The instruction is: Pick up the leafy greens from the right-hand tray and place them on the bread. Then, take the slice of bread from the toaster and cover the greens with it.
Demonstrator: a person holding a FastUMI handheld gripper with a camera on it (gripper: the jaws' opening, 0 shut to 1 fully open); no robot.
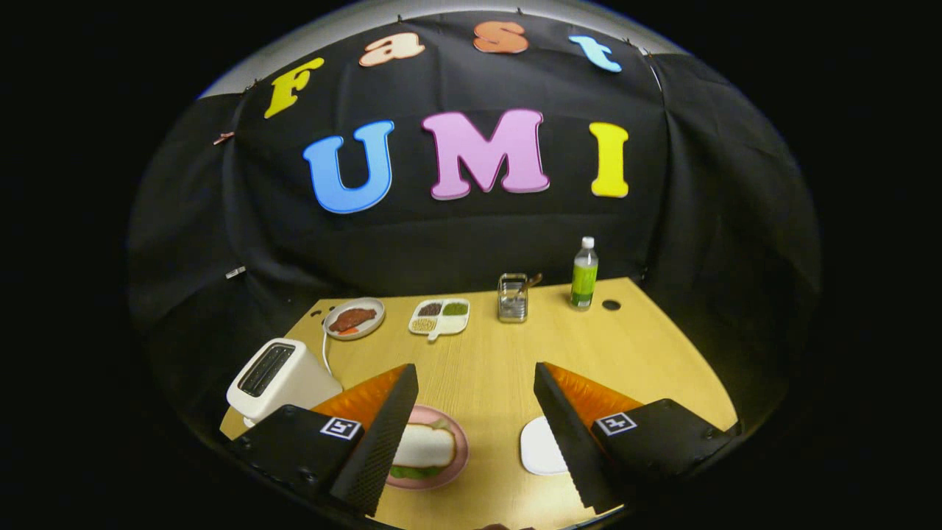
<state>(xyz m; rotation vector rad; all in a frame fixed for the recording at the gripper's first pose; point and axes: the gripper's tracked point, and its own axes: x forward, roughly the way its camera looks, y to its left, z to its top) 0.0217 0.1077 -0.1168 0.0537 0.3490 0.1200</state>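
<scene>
Wooden table (508, 368) carries everything, laid out for sandwich work. Nearest, the tongs (475, 442) hang wide apart and empty above it, apparently done with the stacking. White toaster (278, 377) stands left of them, slots showing no slice. Beside the left finger, the pink plate (458, 449) holds bread (425, 445) over leafy greens (413, 472); the white tray (539, 447) on the right lies bare.

A light wooden table (500, 368) stands before black cloth walls (706, 221).
</scene>
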